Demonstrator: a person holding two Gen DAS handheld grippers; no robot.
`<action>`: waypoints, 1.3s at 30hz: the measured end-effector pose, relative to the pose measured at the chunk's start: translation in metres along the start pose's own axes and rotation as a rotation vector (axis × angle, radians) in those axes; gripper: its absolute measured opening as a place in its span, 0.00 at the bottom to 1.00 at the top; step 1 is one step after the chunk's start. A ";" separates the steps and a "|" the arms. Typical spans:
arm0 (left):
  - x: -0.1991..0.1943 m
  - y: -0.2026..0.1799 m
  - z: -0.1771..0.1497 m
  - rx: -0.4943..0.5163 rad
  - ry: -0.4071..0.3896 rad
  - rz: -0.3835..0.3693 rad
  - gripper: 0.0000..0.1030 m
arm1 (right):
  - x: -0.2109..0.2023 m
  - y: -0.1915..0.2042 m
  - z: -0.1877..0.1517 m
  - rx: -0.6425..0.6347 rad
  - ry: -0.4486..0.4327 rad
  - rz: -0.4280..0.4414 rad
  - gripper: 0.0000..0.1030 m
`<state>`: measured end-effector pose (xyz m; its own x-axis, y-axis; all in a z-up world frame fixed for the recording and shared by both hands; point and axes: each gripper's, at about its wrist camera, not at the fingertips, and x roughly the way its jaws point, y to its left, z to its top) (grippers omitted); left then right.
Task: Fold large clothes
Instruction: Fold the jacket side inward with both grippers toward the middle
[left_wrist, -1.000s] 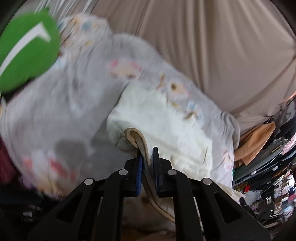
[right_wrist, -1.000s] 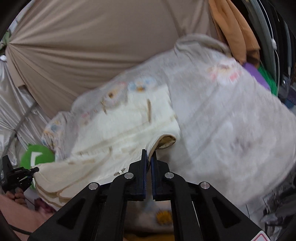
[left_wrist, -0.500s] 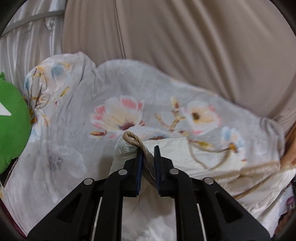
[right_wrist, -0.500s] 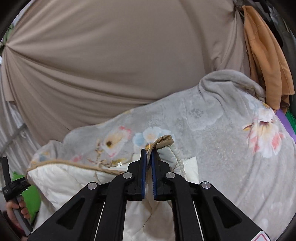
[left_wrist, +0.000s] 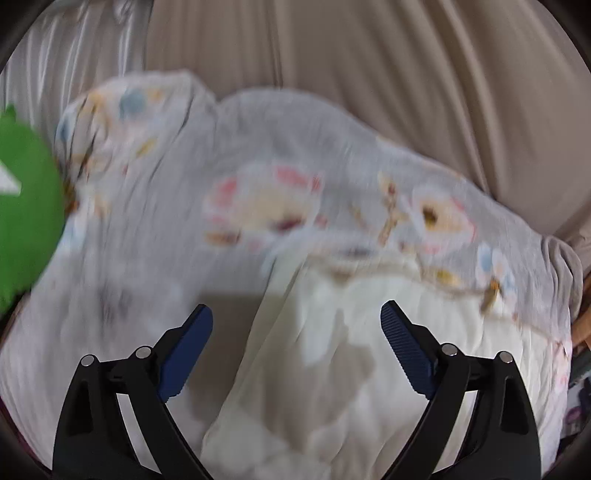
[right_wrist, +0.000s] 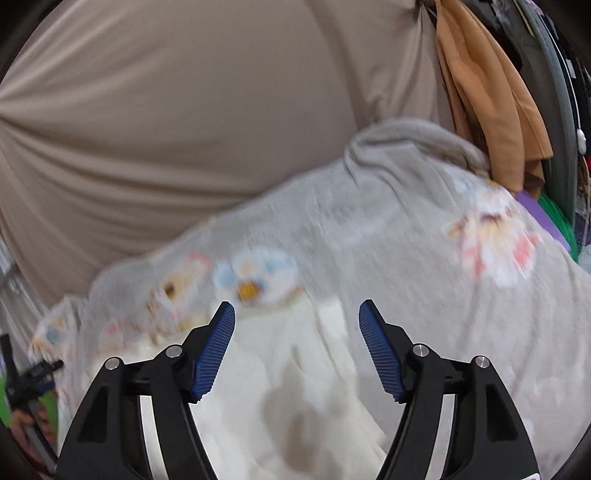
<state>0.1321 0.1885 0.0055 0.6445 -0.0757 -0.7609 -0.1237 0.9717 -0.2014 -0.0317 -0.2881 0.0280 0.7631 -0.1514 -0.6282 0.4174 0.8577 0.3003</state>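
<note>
Here, both views blurred. Left hand-held gripper (left_wrist: 296, 314): jaws spread wide, gripping nothing, poised over the floral blanket (left_wrist: 258, 199). A green cushion (left_wrist: 26, 221) sits at the blanket's left edge. The blanket's cream underside (left_wrist: 369, 350) is folded over the grey flowered face, lying below and between the fingers. Right hand-held gripper (right_wrist: 296, 312): likewise wide open and empty above the same blanket (right_wrist: 406, 236), beige curtain (right_wrist: 184, 110) behind, orange garment (right_wrist: 487, 96) hanging far right.
</note>
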 end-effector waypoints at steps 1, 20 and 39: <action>0.001 0.013 -0.020 -0.017 0.046 -0.002 0.87 | 0.001 -0.005 -0.011 -0.016 0.037 -0.018 0.67; -0.030 0.054 -0.102 0.005 0.320 -0.122 0.16 | -0.022 -0.025 -0.068 -0.062 0.335 0.100 0.09; -0.068 0.016 -0.042 -0.045 0.096 -0.190 0.84 | -0.040 -0.023 -0.037 -0.023 0.196 0.017 0.64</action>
<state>0.0545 0.2001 0.0286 0.5846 -0.2797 -0.7616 -0.0414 0.9272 -0.3723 -0.0899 -0.2835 0.0192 0.6587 -0.0398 -0.7513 0.3921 0.8705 0.2976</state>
